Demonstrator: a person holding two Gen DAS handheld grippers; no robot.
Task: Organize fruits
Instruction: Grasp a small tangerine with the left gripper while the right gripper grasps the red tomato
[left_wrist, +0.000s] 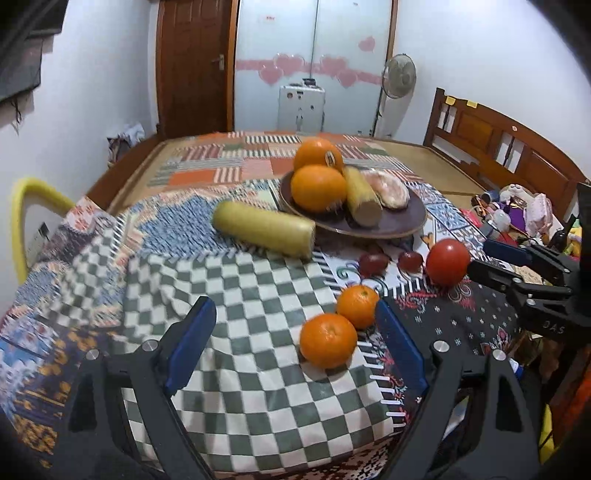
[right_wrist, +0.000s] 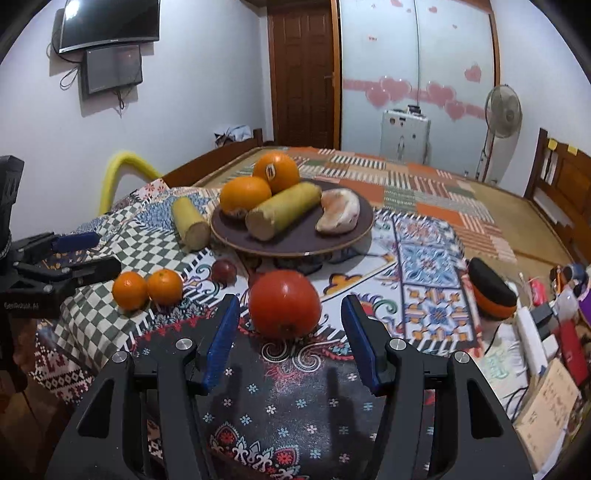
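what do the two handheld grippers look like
Both look alike. The left gripper and the right gripper each have a matte black frame with two angular black fingers, silver round bolts at the joints and ribbed blue pads. Small pale lettering marks each body, too blurred to read. No cables, hands or sleeves show.

Your left gripper (left_wrist: 295, 325) and right gripper (right_wrist: 290, 325) share one build: matte black plastic frames, ribbed blue pads (right_wrist: 221, 341) lining each finger, and round silver screws (right_wrist: 183, 344) at the pivots. White lettering (right_wrist: 20, 305) marks the left unit's body.
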